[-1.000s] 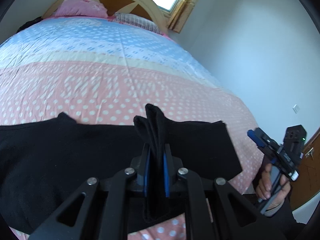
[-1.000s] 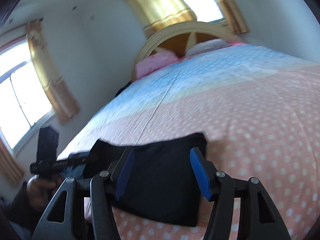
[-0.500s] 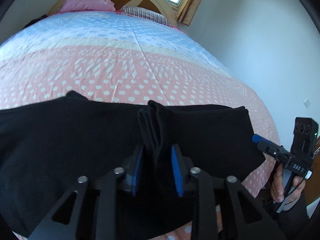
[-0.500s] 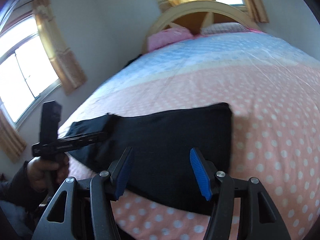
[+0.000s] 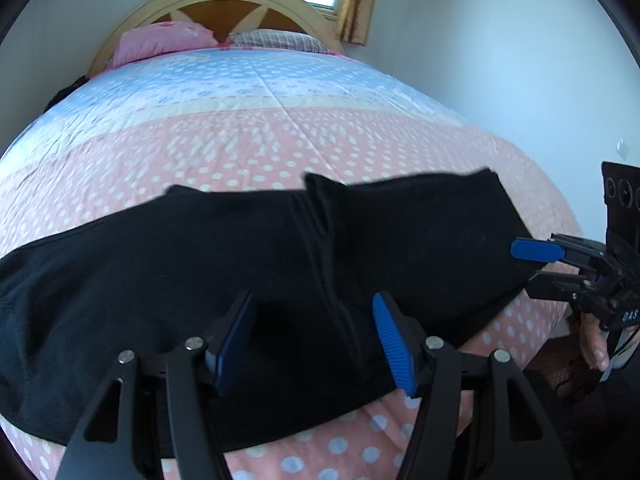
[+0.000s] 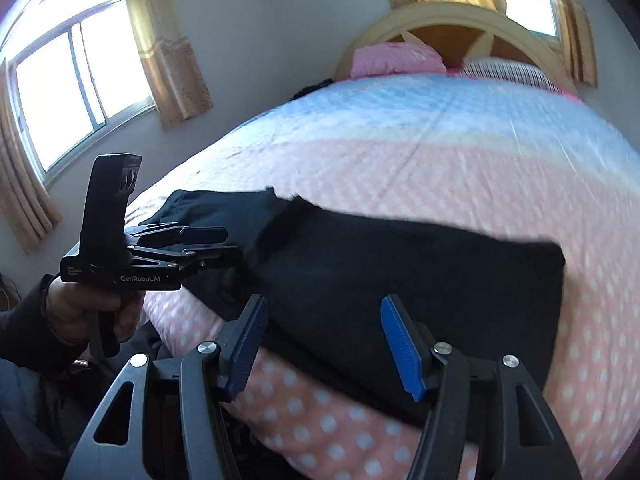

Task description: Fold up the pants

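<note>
Black pants (image 5: 180, 280) lie across the near edge of the bed, with a raised fold ridge near their middle. In the right wrist view the pants (image 6: 420, 280) show as a dark strip along the bed edge. My left gripper (image 5: 316, 340) is open, its blue pads on either side of the ridge, holding nothing. It also shows in the right wrist view (image 6: 200, 244) at the left end of the pants. My right gripper (image 6: 324, 344) is open and empty over the near hem. It also shows in the left wrist view (image 5: 536, 264) by the right end of the pants.
The bed (image 5: 280, 140) has a pink and blue dotted cover. Pillows (image 5: 160, 40) lie by the wooden headboard (image 5: 240, 0). A white wall (image 5: 500, 60) runs on the right. Curtained windows (image 6: 80, 80) are on the left wall.
My left gripper has opened and let go of the pinched fold, which has dropped onto the pants. My right gripper stayed open and moved closer to the pants' right end.
</note>
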Available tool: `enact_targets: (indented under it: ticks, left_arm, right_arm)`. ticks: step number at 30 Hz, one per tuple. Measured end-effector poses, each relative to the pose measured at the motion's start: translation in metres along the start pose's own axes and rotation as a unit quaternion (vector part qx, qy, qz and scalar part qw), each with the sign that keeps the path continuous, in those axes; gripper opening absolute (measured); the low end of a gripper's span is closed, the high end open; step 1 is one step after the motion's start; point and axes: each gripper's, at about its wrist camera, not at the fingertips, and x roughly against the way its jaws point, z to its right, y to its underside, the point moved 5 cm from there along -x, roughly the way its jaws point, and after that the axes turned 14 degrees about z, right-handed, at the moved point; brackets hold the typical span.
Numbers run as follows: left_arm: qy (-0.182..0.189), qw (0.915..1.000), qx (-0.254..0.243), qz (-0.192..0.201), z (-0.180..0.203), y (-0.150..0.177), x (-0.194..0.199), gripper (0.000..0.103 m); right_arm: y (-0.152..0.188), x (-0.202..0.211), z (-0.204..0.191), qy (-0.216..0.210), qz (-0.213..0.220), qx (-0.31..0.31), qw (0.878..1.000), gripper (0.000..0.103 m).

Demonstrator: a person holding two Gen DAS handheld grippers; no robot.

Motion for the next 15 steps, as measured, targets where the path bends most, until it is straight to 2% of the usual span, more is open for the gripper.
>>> enact_targets:
  ticks: [3,7,9,11,13,15]
  left_arm:
    - [-0.021,0.9996,0.014,0.014,-0.022,-0.008,0.012,0.069]
    - [-0.067,0.9971,0.019,0.029,-0.066,-0.017,0.036,0.074]
    - [-0.105,0.9937,0.015,0.036,-0.099,-0.019,0.051,0.077]
    - [-0.139,0.9895,0.018,0.035,-0.126,-0.017,0.061,0.077]
    - [-0.179,0.9828,0.028,0.033,-0.163,-0.011,0.075,0.077]
    - [-0.215,0.9752,0.042,0.030,-0.195,-0.003,0.085,0.077]
  right_arm:
    - [-0.014,-0.025,-0.024,0.013,0.011,0.041,0.999,0.061]
    - [-0.025,-0.058,-0.054,-0.026,0.015,0.040,0.999,0.061]
    - [-0.025,-0.081,-0.061,-0.036,-0.001,0.037,0.999,0.061]
    - [-0.017,-0.102,-0.059,-0.028,-0.029,0.031,0.999,0.061]
    - [0.002,-0.128,-0.052,-0.017,-0.088,0.024,0.996,0.061]
    - [0.002,-0.124,-0.054,-0.012,-0.067,0.035,0.997,0.061]
